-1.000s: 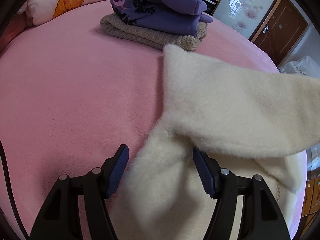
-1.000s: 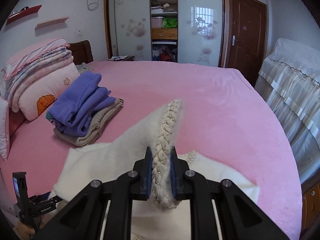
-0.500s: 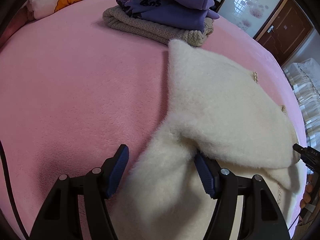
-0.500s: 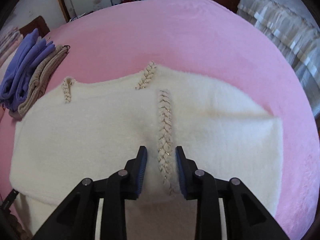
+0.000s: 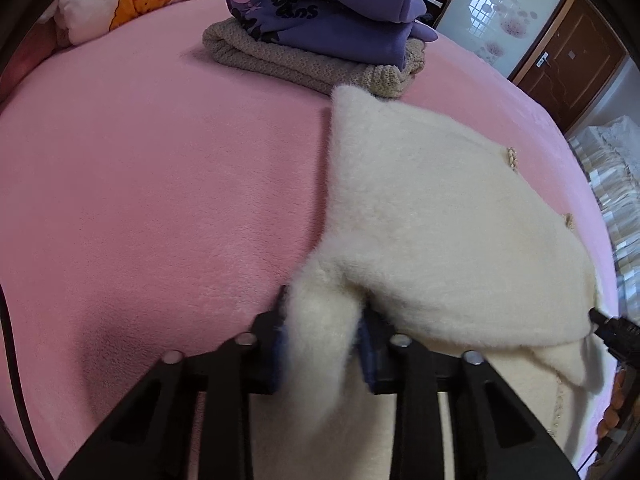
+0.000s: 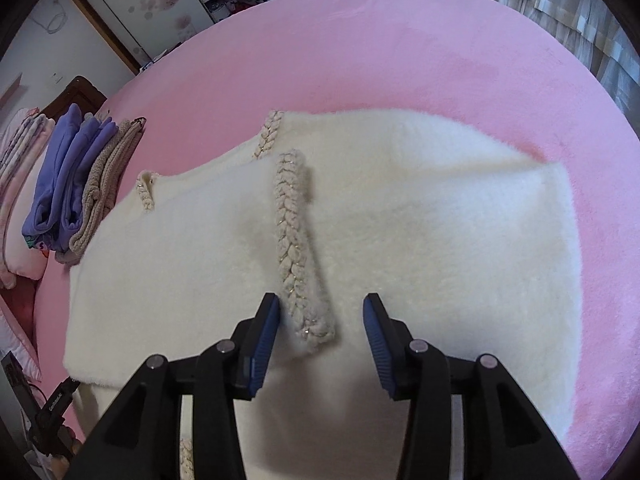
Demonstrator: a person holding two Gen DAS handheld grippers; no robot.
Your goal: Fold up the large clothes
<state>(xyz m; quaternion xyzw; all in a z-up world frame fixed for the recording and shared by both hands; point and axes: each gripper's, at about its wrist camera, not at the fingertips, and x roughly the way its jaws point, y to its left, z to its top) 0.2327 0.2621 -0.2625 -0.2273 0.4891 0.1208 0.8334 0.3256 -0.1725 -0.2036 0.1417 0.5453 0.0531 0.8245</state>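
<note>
A large cream fleece garment (image 5: 440, 220) lies spread on the pink bed (image 5: 160, 180), one flap folded over its body. My left gripper (image 5: 322, 304) points down at the garment's near left part. Its jaws are closing, and a bunched fold of fleece is squeezed between the blue pads. In the right wrist view the same garment (image 6: 440, 220) fills the middle. My right gripper (image 6: 322, 300) stands open just above it. The end of a braided trim strip (image 6: 292, 240) lies loose between the fingers, close to the left pad (image 6: 264, 332).
A folded purple top (image 5: 340, 12) on a folded beige knit (image 5: 304, 60) sits at the far side of the bed, touching the garment's far corner. A pillow (image 5: 120, 4) lies behind it. A wardrobe and a wooden door (image 5: 568, 52) stand beyond the bed.
The left jaws have closed from wide apart onto the fleece fold. The right gripper came down, let go of the braided trim and opened. The lifted flap now lies flat.
</note>
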